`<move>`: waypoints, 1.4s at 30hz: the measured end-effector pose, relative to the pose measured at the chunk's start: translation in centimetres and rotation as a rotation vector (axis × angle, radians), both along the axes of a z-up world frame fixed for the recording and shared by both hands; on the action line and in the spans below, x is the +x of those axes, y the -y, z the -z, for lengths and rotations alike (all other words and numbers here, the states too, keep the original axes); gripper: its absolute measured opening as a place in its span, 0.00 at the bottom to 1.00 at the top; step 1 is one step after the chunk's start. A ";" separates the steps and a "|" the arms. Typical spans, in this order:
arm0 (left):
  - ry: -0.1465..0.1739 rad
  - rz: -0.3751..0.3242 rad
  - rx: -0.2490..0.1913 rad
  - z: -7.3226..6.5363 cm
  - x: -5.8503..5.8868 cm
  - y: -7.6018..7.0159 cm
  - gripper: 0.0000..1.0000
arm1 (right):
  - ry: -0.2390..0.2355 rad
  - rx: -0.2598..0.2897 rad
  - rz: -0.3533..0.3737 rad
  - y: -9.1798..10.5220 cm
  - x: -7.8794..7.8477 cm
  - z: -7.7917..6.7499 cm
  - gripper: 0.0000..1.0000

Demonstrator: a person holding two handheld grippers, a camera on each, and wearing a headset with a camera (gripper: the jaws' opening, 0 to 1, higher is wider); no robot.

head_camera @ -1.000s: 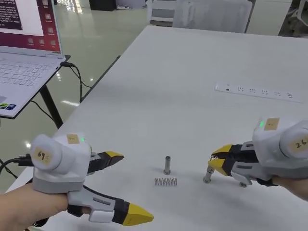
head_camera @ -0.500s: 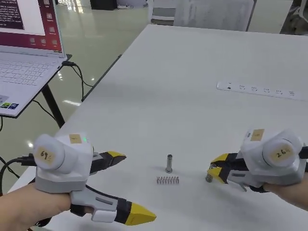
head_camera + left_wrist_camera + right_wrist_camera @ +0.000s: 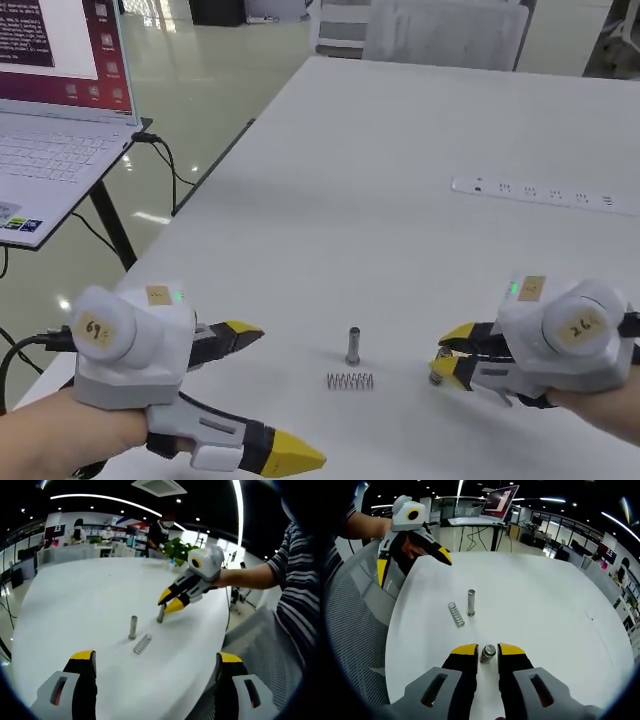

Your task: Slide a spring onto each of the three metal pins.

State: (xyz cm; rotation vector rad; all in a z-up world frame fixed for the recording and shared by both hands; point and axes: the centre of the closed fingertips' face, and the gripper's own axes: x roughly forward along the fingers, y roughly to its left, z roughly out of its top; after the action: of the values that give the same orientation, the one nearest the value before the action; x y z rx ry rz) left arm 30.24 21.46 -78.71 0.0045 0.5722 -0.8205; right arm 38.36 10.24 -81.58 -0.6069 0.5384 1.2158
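Note:
A bare metal pin point(image 3: 352, 346) stands upright near the table's front, and a loose spring point(image 3: 349, 381) lies just in front of it. To the right stands a second pin point(image 3: 436, 371) with a spring coiled round it. My right gripper point(image 3: 449, 352) is low over the table, its jaws a little apart on either side of that pin point(image 3: 488, 654). My left gripper point(image 3: 272, 395) hovers wide open at the lower left, holding nothing. In the left gripper view the bare pin point(image 3: 132, 627), the loose spring point(image 3: 142, 643) and the right gripper point(image 3: 170, 600) are ahead.
An open laptop point(image 3: 50, 150) sits on a stand beyond the table's left edge, with a cable hanging from it. A white power strip point(image 3: 545, 193) lies at the far right of the white table point(image 3: 380, 180). People stand far behind in the left gripper view.
My right gripper has dropped lower and now has its jaws around the pin with the spring. The left gripper, the bare pin and the loose spring have stayed put.

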 end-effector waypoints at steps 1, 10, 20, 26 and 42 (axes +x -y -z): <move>0.001 0.000 0.000 0.0 0.0 0.0 0.97 | 0.008 -0.002 0.002 0.0 0.0 -0.1 0.14; 0.000 0.007 0.003 -0.2 0.1 0.1 0.96 | 0.023 0.055 0.026 0.5 0.1 -2.4 0.14; -0.003 0.011 0.005 -0.3 0.2 0.1 0.96 | 0.018 0.077 0.013 0.8 -1.5 -3.3 0.14; -0.008 0.008 0.009 0.0 0.0 0.0 0.96 | 0.000 0.080 -0.021 1.1 -3.5 -3.2 0.11; -0.010 0.020 0.009 0.0 -0.3 0.4 0.96 | -0.031 0.023 -0.064 1.8 -5.6 -1.1 0.11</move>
State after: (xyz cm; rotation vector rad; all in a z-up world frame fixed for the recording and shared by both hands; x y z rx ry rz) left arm 29.92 21.04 -78.68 0.0148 0.5856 -0.8381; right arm 32.72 8.41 -80.51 -0.5902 0.5337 1.2924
